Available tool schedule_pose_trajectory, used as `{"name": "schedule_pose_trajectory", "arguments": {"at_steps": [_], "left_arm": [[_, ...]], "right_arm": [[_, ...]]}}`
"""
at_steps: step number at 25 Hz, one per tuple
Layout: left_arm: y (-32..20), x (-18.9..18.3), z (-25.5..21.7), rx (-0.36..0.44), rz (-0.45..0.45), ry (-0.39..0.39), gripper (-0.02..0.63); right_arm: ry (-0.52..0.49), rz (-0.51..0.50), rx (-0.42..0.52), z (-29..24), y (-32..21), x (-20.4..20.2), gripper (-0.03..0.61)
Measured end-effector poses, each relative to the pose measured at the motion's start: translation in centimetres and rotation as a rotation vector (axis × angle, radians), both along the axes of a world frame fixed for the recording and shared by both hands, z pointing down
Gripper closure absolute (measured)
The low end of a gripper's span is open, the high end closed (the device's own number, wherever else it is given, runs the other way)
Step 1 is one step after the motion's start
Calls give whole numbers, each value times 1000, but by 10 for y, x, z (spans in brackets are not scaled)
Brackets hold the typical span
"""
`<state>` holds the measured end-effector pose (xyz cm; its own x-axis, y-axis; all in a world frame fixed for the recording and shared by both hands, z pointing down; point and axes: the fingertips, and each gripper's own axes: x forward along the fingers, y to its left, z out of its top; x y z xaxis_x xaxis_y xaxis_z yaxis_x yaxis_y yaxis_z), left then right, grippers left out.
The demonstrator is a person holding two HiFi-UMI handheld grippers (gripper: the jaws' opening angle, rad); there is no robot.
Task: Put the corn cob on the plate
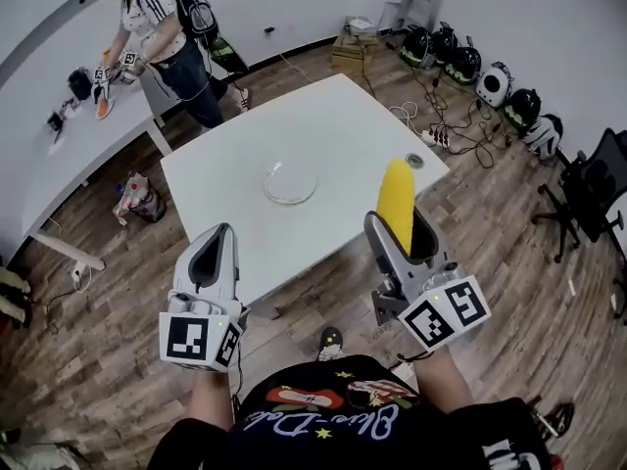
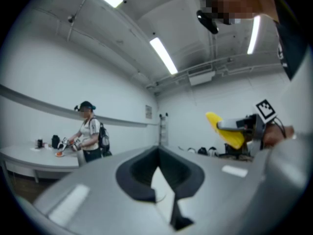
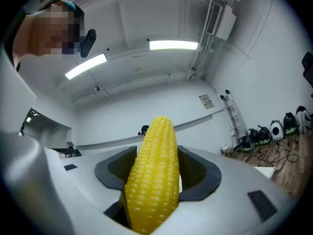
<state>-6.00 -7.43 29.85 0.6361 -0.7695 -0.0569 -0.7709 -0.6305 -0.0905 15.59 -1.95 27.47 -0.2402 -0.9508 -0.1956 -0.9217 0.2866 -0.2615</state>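
A yellow corn cob [image 1: 397,204] stands upright in my right gripper [image 1: 402,243], which is shut on it near the table's front right. In the right gripper view the corn cob [image 3: 152,173] fills the gap between the jaws of the right gripper [image 3: 154,180]. A clear glass plate [image 1: 291,181] lies in the middle of the white table [image 1: 333,125], beyond both grippers. My left gripper [image 1: 211,262] hangs at the front left, jaws together, holding nothing. The left gripper [image 2: 159,180] points up and away, and its view catches the corn cob [image 2: 226,129] at the right.
Another person [image 1: 167,27] works at a second white table [image 1: 59,155] at the far left. Helmets and cables [image 1: 470,67] lie on the wooden floor at the far right, with an office chair [image 1: 593,189] beside them. A small bag [image 1: 137,199] sits by the table's left corner.
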Motion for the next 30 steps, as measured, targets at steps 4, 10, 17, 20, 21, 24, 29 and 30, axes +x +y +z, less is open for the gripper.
{"name": "schedule_pose_trajectory", "arguments": {"at_steps": [4, 10, 17, 20, 21, 24, 29, 30], "left_arm": [[-25, 29, 3, 5, -25, -9, 615], [-61, 40, 18, -43, -73, -33, 615], [-126, 29, 40, -63, -124, -36, 615], [-149, 27, 44, -80, -131, -11, 615], [-156, 26, 44, -83, -132, -5, 615], [-171, 27, 47, -94, -128, 2, 615], [-178, 28, 53, -65, -100, -25, 615], [-179, 25, 55, -71, -104, -22, 615]], "right_arm": [[27, -53, -35, 16, -43, 18, 308], [29, -100, -148, 57, -103, 30, 308], [67, -205, -263, 102, -185, 3, 308], [114, -237, -314, 123, -218, -12, 308], [130, -245, -335, 132, -230, -17, 308], [172, -273, -407, 162, -260, -31, 308], [196, -325, -499, 207, -295, -55, 309], [202, -333, -517, 215, -301, -59, 308]]}}
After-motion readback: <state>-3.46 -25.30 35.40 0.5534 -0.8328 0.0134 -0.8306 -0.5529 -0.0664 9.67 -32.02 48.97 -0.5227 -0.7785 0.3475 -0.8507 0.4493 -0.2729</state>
